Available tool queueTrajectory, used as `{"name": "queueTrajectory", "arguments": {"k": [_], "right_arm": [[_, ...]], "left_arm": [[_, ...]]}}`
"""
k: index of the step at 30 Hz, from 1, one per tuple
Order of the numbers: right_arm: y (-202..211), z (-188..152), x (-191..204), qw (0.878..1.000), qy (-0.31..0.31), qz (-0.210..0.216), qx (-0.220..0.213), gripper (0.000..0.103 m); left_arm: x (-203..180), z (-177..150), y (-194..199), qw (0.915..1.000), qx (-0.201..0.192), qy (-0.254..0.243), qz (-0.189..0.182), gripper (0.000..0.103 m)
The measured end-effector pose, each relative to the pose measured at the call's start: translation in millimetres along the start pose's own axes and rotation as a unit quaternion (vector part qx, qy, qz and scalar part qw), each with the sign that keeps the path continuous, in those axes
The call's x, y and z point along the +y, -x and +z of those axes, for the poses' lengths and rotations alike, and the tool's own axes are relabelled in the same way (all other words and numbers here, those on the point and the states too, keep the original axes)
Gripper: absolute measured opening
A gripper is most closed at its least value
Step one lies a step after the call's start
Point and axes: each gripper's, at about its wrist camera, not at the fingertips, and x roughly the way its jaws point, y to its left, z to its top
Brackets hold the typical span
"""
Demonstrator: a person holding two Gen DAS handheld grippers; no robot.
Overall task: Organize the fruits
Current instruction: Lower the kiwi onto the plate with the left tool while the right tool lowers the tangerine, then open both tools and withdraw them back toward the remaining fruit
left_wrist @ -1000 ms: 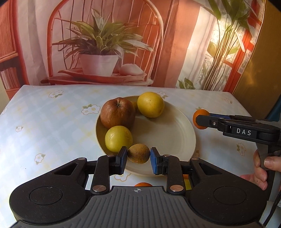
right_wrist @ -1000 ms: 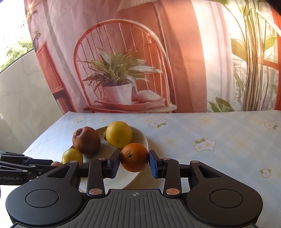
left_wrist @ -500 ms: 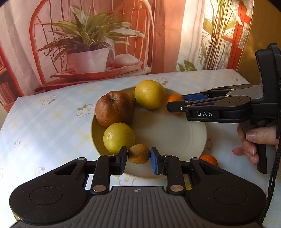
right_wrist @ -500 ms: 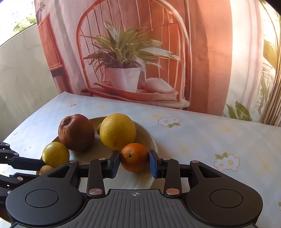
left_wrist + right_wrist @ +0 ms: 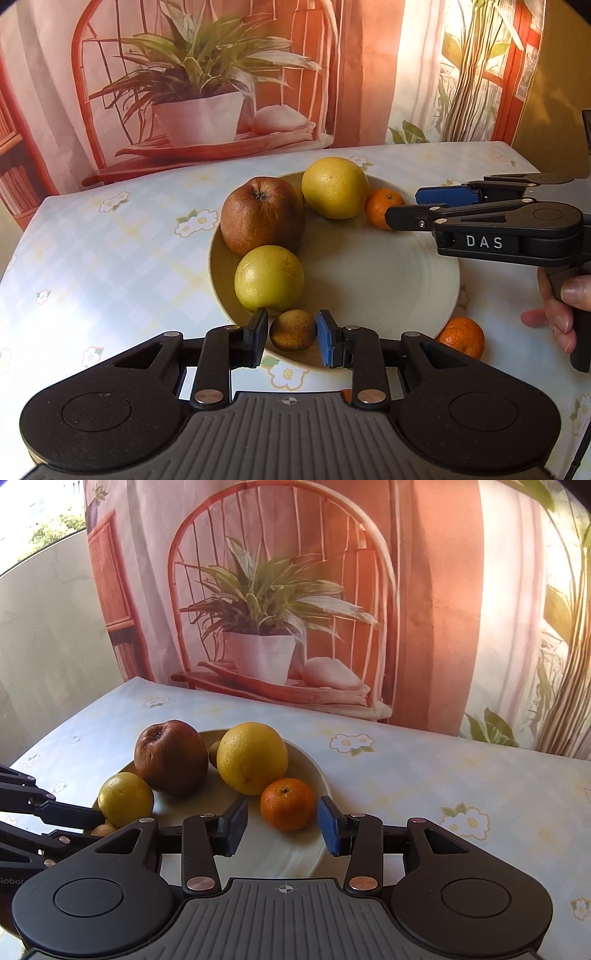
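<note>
A cream plate [image 5: 388,280] holds a brown apple [image 5: 262,216], a large yellow citrus [image 5: 334,187], a smaller yellow fruit [image 5: 269,278], a kiwi [image 5: 293,329] and a small orange [image 5: 383,212]. My left gripper [image 5: 291,338] has its jaws around the kiwi at the plate's near edge, with small gaps on both sides. My right gripper [image 5: 282,825] is open, its jaws on either side of the small orange [image 5: 287,804] resting on the plate [image 5: 317,775]. It shows from the side in the left wrist view [image 5: 413,208].
A second small orange [image 5: 461,338] lies on the flowered tablecloth [image 5: 92,266] just off the plate's near right edge. A printed backdrop of a chair and potted plant [image 5: 199,107] hangs behind the table. The person's hand [image 5: 561,306] holds the right gripper handle.
My right gripper carried the small orange over the plate, set it down beside the large yellow citrus and opened. My left gripper's jaws have parted slightly around the kiwi.
</note>
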Motion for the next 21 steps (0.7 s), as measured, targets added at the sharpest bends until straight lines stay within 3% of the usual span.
{"name": "queueTrajectory", "arguments": {"k": [4, 21], "right_arm": [[19.8, -4.4, 2.0, 1.000, 0.016, -0.010, -0.008, 0.043], [97.3, -36.1, 34.2, 1.000, 0.006, -0.004, -0.026, 0.043]], "left_arm": [[-1.8, 1.5, 10.9, 0.9999, -0.008, -0.004, 0.010, 0.051], [37.2, -24.9, 84.1, 0.9977, -0.058, 0.031, 0.019, 0.051]]}}
